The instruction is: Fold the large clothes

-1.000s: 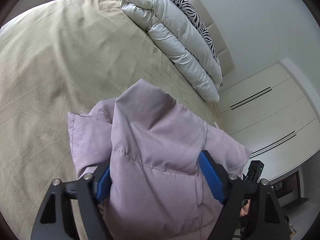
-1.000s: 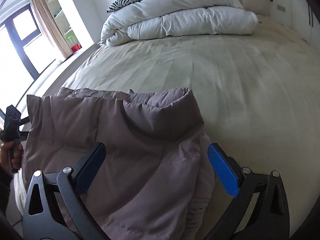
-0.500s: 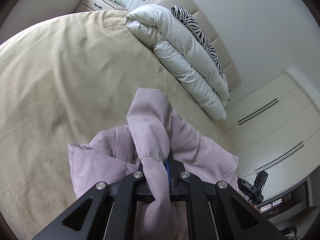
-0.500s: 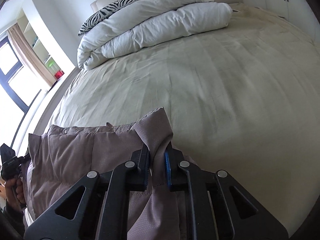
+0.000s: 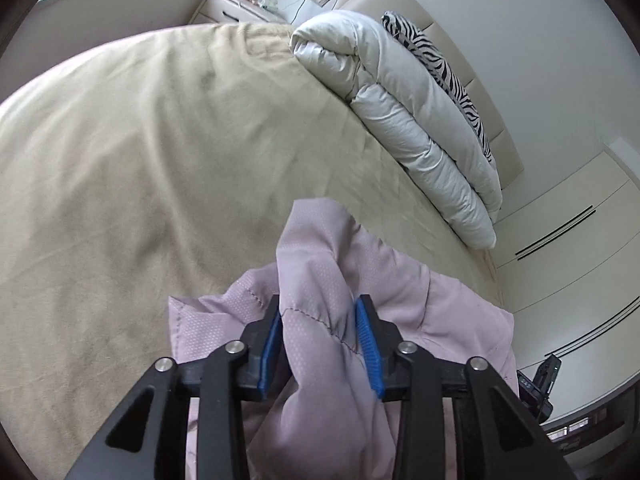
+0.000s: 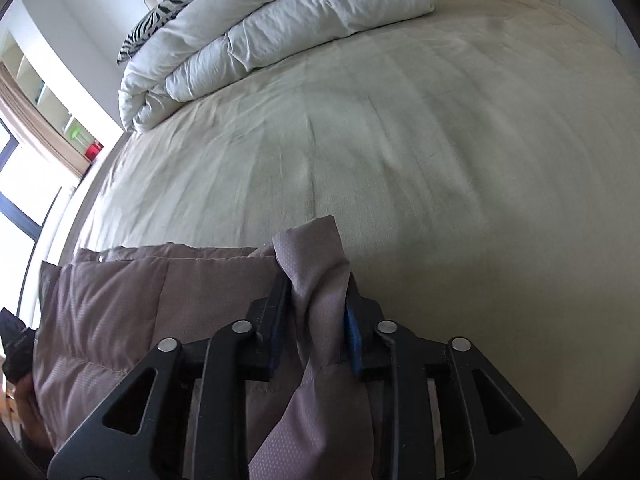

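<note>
One padded mauve jacket [image 5: 320,328] lies at the near edge of the bed [image 5: 132,168], its lower part cut off behind both tools. Left gripper [image 5: 318,338]: fingers partly apart and opening, a bunched fold of jacket between the blue pads [image 5: 366,340]; the left pad touches cloth, a gap shows at the right. Right gripper [image 6: 316,320]: fingers also opening, a twisted fold [image 6: 316,280] between them, pads mostly hidden by fabric, so contact is hard to judge. One folded white duvet [image 6: 280,28] and one zebra pillow [image 5: 436,60], half hidden behind it, sit at the headboard. Wardrobe doors [image 5: 568,240] stand at the far right.
</note>
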